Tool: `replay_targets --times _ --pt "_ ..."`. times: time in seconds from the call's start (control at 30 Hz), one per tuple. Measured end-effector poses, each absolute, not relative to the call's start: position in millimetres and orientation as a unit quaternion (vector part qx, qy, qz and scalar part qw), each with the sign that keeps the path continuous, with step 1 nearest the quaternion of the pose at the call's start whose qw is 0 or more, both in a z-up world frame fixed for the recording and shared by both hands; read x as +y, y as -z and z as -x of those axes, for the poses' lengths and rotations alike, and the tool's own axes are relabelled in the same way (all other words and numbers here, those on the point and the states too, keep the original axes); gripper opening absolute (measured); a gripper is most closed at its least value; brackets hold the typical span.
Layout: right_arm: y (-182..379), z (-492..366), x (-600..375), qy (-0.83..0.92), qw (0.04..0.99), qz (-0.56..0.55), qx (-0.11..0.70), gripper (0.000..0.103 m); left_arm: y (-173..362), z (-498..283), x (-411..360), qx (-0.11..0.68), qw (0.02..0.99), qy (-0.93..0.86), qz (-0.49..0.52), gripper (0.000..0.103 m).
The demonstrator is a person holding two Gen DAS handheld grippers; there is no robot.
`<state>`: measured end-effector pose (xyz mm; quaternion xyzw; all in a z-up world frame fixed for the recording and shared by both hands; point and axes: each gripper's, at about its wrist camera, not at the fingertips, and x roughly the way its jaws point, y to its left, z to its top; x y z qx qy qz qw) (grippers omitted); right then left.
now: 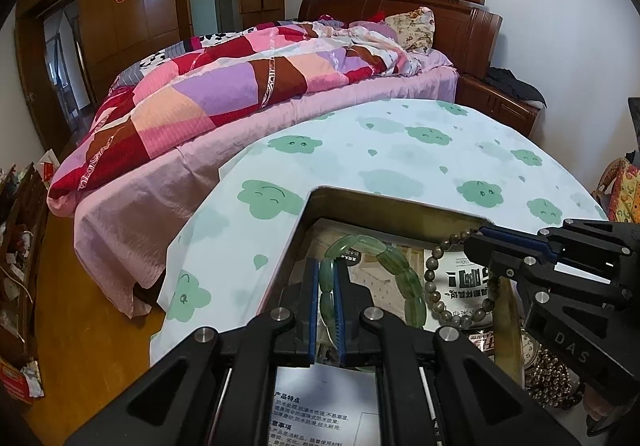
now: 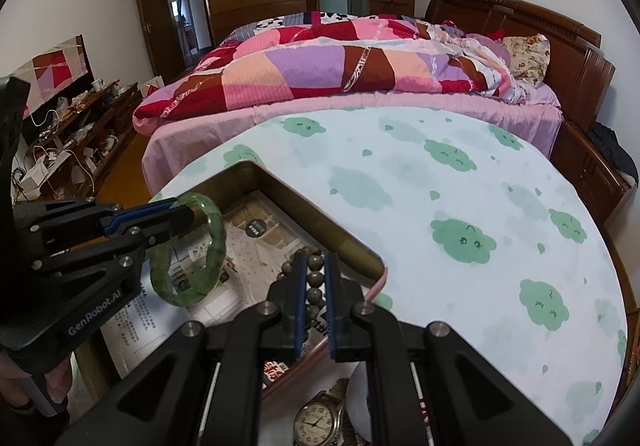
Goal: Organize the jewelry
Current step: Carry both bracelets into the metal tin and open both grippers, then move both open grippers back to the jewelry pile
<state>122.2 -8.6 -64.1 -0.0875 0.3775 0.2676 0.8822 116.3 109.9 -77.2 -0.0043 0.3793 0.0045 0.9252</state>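
Note:
An open metal tin (image 1: 400, 199) (image 2: 312, 213) lined with printed papers sits on the table. My left gripper (image 1: 327, 266) (image 2: 188, 213) is shut on a green stone bracelet (image 1: 402, 274) (image 2: 218, 242), which hangs over the tin's left part. My right gripper (image 2: 316, 262) (image 1: 474, 242) is shut on a brown bead bracelet (image 2: 314, 280) (image 1: 431, 286), whose loop hangs inside the tin near its right wall. The two grippers are side by side and apart. Whether either bracelet touches the papers I cannot tell.
A wristwatch (image 2: 316, 424) (image 1: 528, 350) and a heap of gold-coloured beads (image 1: 548, 378) lie on the table just outside the tin's near right side. The round table (image 2: 460, 185) wears a cloud-print cloth. A bed (image 2: 360, 65) stands behind it.

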Motion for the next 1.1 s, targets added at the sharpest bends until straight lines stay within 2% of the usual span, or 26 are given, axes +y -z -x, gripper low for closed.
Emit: replay_targets --times 0.23,0.33,0.4,0.43,0.47,0.53,0.63,1.1 --pt "67 -122 -8 -0.266 0.881 0.092 0.380 0.010 77 -116 109 0.381 0.925 -0.004 0.002 0.007" --pt "68 -122 -9 -0.265 0.882 0.089 0.380 0.011 77 -116 105 0.381 0.925 0.000 -0.003 0.011" --pt "68 -123 -11 -0.266 0.882 0.082 0.380 0.013 76 -115 101 0.379 0.925 0.001 -0.009 0.018" --pt "68 -123 -12 -0.265 0.883 0.079 0.380 0.019 75 -114 99 0.377 0.926 0.000 -0.013 0.030" --pt "68 -123 -13 -0.265 0.883 0.076 0.380 0.028 73 -114 98 0.374 0.927 -0.003 -0.015 0.047" --pt "66 -122 -17 -0.261 0.886 0.069 0.376 0.034 68 -110 97 0.360 0.933 -0.011 -0.018 0.070" --pt "63 -123 -21 -0.258 0.889 0.062 0.374 0.043 61 -107 97 0.349 0.937 -0.013 -0.016 0.072" --pt "47 -104 -98 -0.217 0.902 0.019 0.373 0.048 45 -86 76 0.340 0.940 0.002 -0.006 0.072"
